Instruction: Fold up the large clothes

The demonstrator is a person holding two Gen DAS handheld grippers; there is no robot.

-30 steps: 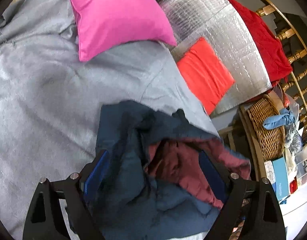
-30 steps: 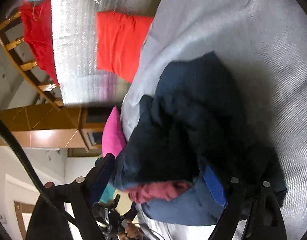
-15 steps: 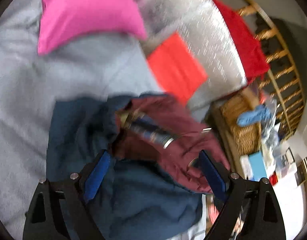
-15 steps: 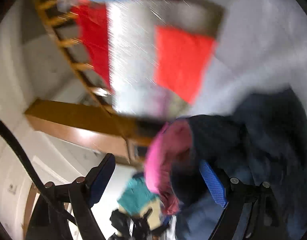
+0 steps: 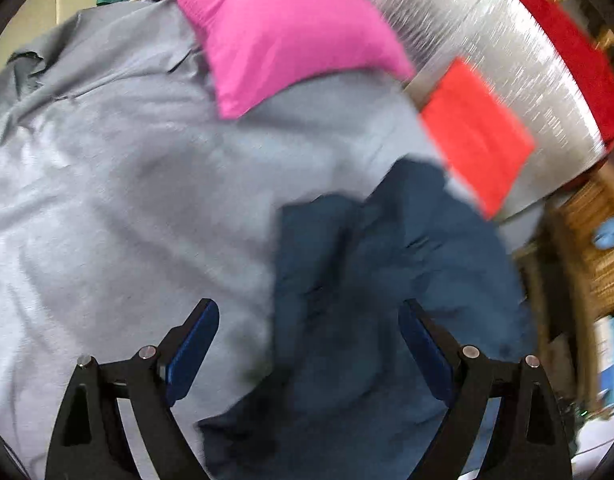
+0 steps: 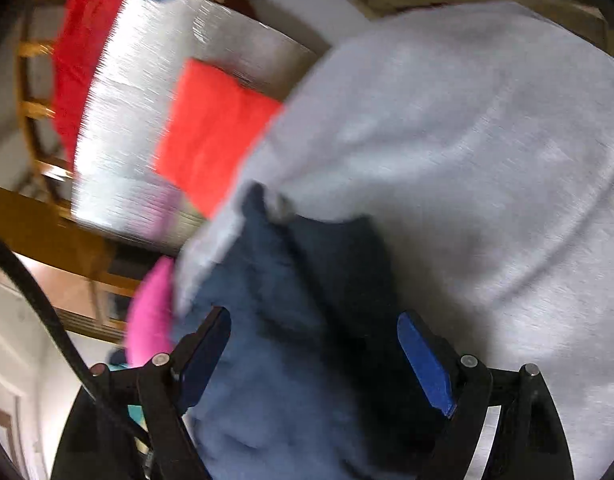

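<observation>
A dark blue garment (image 5: 379, 288) lies crumpled on the grey bedsheet (image 5: 107, 184). It also shows in the right wrist view (image 6: 307, 320). My left gripper (image 5: 309, 332) is open just above the garment's left side, its blue pads apart and nothing between them. My right gripper (image 6: 315, 344) is open too, with the garment's cloth lying under and between its wide-spread fingers. No maroon lining shows. Both views are blurred by motion.
A pink pillow (image 5: 279, 28) lies at the bed's far side. A folded orange-red cloth (image 5: 475, 132) rests on a silver foil mat (image 5: 499, 48) by the bed's edge. A wicker basket (image 5: 595, 248) and a wooden railing (image 6: 35, 108) stand beyond.
The garment has turned over: its maroon lining, showing earlier, is out of sight and only blue cloth faces up. Both grippers swung fast; the left now sits further left over the sheet.
</observation>
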